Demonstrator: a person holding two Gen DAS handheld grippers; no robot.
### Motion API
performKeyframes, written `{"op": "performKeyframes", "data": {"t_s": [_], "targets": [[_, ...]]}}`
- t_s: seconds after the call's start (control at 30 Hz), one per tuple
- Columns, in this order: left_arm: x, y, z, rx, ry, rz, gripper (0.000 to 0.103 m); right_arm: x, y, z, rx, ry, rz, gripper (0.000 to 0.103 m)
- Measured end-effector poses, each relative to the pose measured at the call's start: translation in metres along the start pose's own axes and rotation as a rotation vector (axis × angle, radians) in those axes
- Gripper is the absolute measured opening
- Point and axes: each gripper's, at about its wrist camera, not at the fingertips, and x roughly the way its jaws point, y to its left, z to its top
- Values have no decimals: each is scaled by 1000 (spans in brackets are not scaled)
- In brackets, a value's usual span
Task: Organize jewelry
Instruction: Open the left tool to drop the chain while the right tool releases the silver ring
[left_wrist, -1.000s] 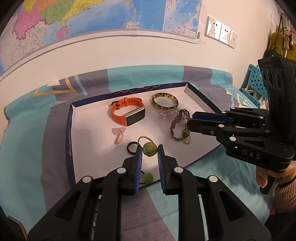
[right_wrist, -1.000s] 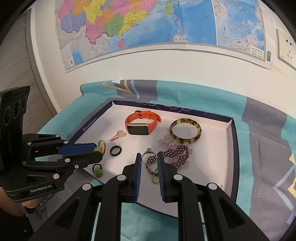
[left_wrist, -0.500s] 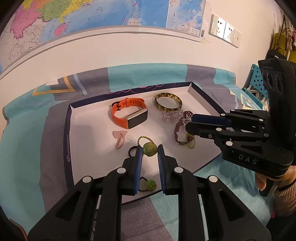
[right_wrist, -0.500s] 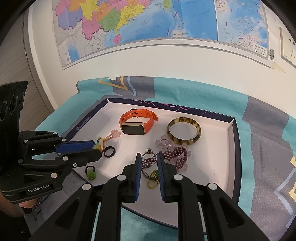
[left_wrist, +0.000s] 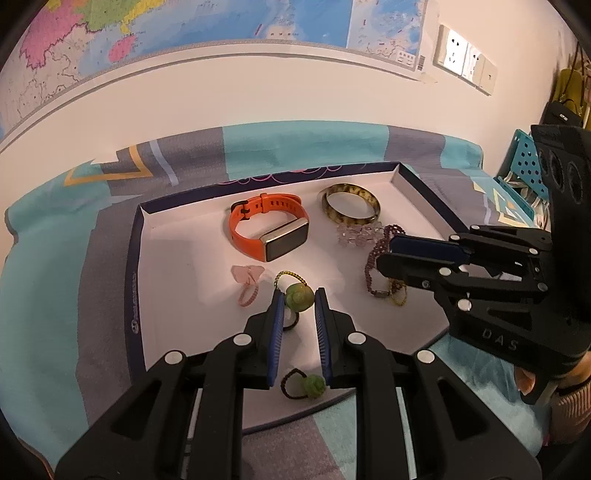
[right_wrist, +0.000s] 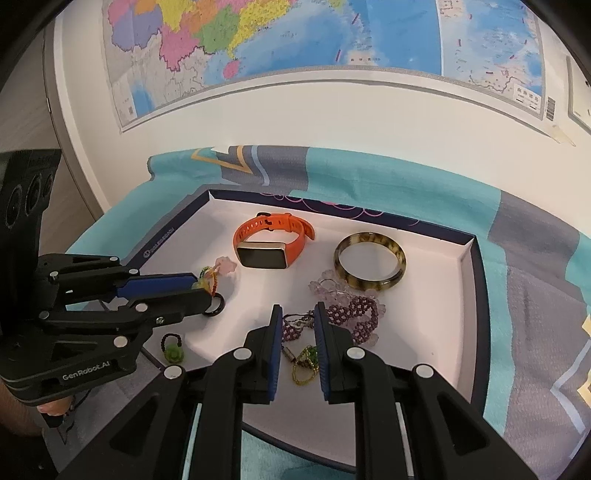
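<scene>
A white tray (left_wrist: 173, 266) with a dark rim holds the jewelry. My left gripper (left_wrist: 298, 297) is shut on a green bead hair tie (left_wrist: 298, 295) and holds it above the tray's front left part; it also shows in the right wrist view (right_wrist: 201, 284). A second green hair tie (left_wrist: 309, 384) lies under the left gripper. My right gripper (right_wrist: 298, 312) hovers over a purple beaded bracelet (right_wrist: 354, 314) with nothing between its narrowly parted fingers. An orange smartwatch (left_wrist: 269, 229) and a brown bangle (left_wrist: 351, 208) lie further back.
A pink hair tie (left_wrist: 248, 278), a black ring (right_wrist: 216, 306), clear pink beads (left_wrist: 356, 234) and a small gold-green chain (right_wrist: 304, 365) lie in the tray. The tray sits on a teal and grey cloth (left_wrist: 48, 277). A wall with a map stands behind.
Both grippers have moved forward over the tray. The left one still holds the green bead hair tie, and the second green hair tie now lies under it.
</scene>
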Motion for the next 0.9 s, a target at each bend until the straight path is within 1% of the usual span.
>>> {"op": "performKeyframes", "data": {"t_s": [0.47, 0.73, 0.77, 0.83, 0.9], "targets": [[16, 1, 2, -7, 29, 21, 18, 9, -1, -3, 5, 23, -21, 16], [17, 1, 1, -7, 23, 24, 18, 11, -3, -5, 13, 23, -26, 16], [16, 2, 1, -7, 21, 24, 19, 11, -4, -5, 15, 22, -25, 16], [14, 1, 1, -6, 15, 28, 31, 11, -4, -5, 21, 20, -23, 17], [12, 1, 0, -4, 7, 34, 32, 10, -4, -5, 23, 15, -24, 19]]}}
